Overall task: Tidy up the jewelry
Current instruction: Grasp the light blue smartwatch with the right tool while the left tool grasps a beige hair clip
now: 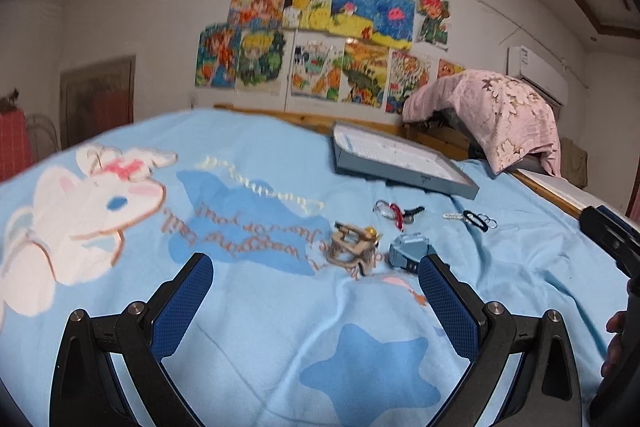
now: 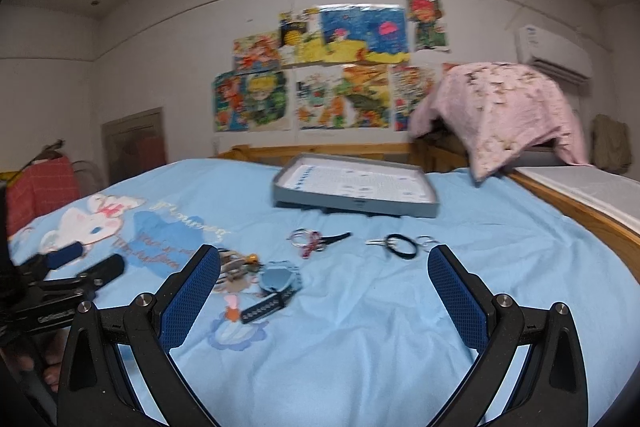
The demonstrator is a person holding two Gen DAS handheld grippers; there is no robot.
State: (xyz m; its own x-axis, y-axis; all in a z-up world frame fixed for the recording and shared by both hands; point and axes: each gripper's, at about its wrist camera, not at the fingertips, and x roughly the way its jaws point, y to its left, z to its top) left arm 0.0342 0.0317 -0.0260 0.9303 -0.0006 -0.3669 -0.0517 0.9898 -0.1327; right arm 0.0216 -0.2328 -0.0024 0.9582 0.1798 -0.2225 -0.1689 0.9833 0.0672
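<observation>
Jewelry lies scattered on the bed (image 2: pixel 400 327), ahead of both tongs and short of the tray (image 2: pixel 356 191). Left tongs (image 1: pixel 316 267) and right tongs (image 2: pixel 324 259) are both spread wide, holding nothing, poised above the sheet.

Step in hand, as judged: the start of collection; no piece appears lifted, and whether the tray holds any cannot be told through the blur.

Pieces, relative to the right tongs: a blue watch (image 2: pixel 278 277) with a dark perforated strap just inside the left finger; a beige bracelet (image 2: pixel 234 273), partly hidden by that finger; silver rings with a red cord (image 2: pixel 308 241) farther ahead, centre; a black band (image 2: pixel 400 247) with small metal rings (image 2: pixel 428 242) ahead of the right finger. From the left tongs, the watch (image 1: pixel 408 251) sits just beyond the right finger, the bracelet (image 1: pixel 354 245) beside it.

Next move, as judged: lower one tongs over the nearest piece, close on its rigid part, and carry it to the tray.

Materials: the sheet is soft printed cotton, light blue, creased, likely to bunch under a pinch. The tray is a shallow grey rectangular box, tilted, its floor lined with printed white. Bands are thin and limp; rings are hard, glossy, small. Finger pads (image 2: pixel 192 303) are blue, finely textured rubber.
</observation>
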